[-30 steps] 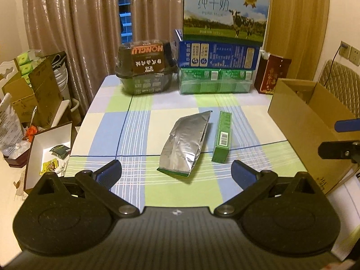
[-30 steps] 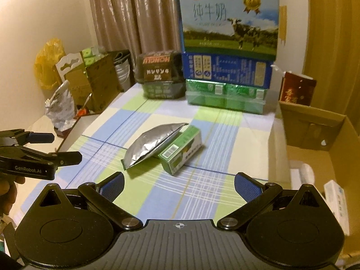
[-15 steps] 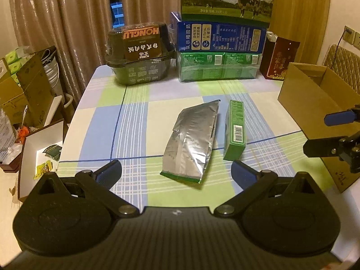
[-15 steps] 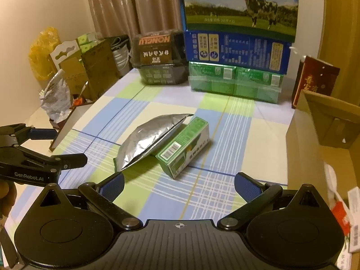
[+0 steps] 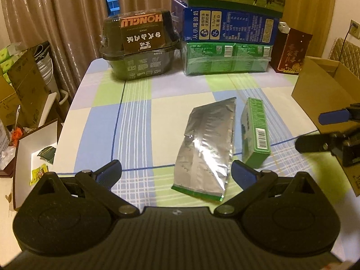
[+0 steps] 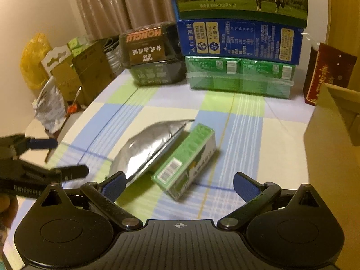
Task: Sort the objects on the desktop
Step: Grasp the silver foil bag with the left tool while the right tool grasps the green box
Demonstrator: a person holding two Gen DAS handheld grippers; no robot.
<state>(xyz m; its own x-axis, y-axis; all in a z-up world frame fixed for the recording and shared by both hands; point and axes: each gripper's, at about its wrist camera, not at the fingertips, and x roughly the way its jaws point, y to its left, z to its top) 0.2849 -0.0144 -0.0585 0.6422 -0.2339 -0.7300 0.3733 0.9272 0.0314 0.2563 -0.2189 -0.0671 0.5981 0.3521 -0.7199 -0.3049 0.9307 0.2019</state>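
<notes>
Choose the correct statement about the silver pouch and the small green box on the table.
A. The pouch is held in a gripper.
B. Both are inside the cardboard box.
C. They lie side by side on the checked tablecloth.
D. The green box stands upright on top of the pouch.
C: the silver pouch and the small green box lie flat next to each other on the checked tablecloth, with no gripper touching them.

left tongs [image 5: 175, 171] wide apart, right tongs [image 6: 178, 183] closing, empty

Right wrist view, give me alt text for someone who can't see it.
A silver foil pouch and a small green box lie side by side on a checked tablecloth, ahead of the right tool, whose jaws are closing with nothing gripped. Stacked milk cartons stand behind.
</notes>
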